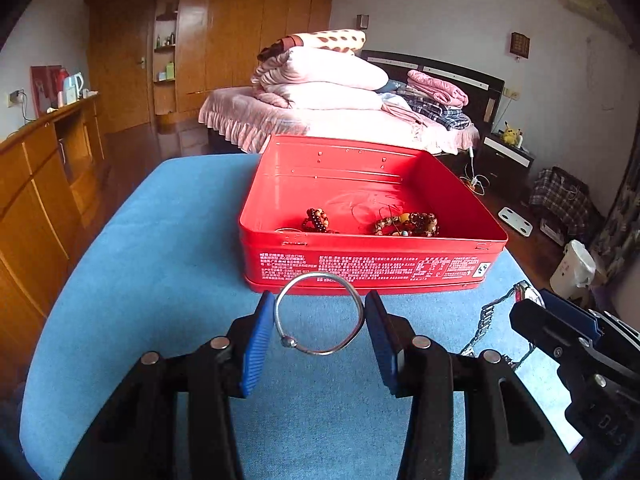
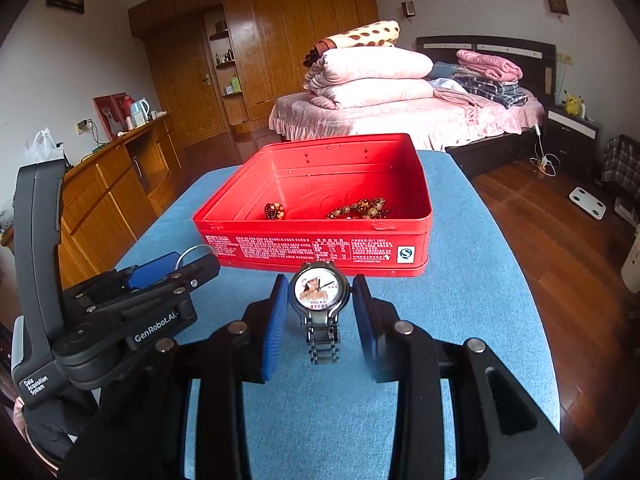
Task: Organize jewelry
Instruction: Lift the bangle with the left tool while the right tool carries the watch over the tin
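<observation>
My left gripper (image 1: 320, 305) is shut on a thin silver bangle (image 1: 320, 277), its blue pads pressing the ring's two sides just in front of the red tin box (image 1: 360, 268). The bangle also peeks out behind that gripper in the right wrist view (image 2: 192, 249). My right gripper (image 2: 320, 281) is shut on a wristwatch (image 2: 319, 290), gripped at the case with its metal strap hanging down. The watch (image 1: 524, 290) shows at the right of the left wrist view. Inside the open tin (image 2: 280, 248) lie beaded bracelets (image 1: 408, 224) (image 2: 360, 208) and a smaller bead string (image 1: 316, 220).
The tin stands on a table covered in blue cloth (image 1: 140, 260), whose edges fall off left and right. A wooden cabinet (image 1: 36, 184) runs along the left, a bed (image 2: 400, 116) stands beyond the table, and wooden floor (image 2: 560, 240) lies to the right.
</observation>
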A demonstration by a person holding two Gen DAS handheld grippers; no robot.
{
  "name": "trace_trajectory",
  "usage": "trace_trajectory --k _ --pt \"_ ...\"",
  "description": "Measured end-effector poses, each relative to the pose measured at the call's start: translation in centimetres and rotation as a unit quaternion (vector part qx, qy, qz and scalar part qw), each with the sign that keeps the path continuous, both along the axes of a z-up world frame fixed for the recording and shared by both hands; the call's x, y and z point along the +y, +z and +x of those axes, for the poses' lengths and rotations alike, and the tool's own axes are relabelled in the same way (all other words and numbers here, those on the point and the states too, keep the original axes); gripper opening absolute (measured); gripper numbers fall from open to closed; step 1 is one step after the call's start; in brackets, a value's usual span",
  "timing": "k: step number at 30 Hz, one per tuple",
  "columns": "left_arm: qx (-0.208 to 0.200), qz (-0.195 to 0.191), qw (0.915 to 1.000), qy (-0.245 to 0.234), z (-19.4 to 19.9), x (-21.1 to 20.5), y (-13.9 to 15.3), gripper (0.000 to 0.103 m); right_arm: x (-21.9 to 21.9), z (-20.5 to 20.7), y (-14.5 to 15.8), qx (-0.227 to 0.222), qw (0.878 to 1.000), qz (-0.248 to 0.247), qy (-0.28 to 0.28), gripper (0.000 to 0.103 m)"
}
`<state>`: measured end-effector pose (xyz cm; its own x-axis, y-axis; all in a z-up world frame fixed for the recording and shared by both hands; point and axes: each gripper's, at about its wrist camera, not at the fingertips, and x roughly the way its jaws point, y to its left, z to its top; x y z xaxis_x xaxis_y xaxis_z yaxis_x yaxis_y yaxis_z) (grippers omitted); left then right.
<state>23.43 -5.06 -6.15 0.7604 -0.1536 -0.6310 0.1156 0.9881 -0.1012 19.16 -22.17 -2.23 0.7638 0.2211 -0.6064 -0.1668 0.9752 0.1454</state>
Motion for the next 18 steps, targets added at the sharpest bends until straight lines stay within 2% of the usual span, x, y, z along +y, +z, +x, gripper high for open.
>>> trace_trajectory --k 11,18 --pt "-0.013 -0.003 0.9999 0.005 0.7 0.0 1.2 0.046 0.0 1.5 2.4 -0.022 1.000 0.000 -0.002 0.032" --pt "-0.032 -0.005 0.9995 0.007 2.1 -0.1 3.3 0.046 -0.2 3.5 3.8 -0.033 0.999 0.003 0.000 0.032"
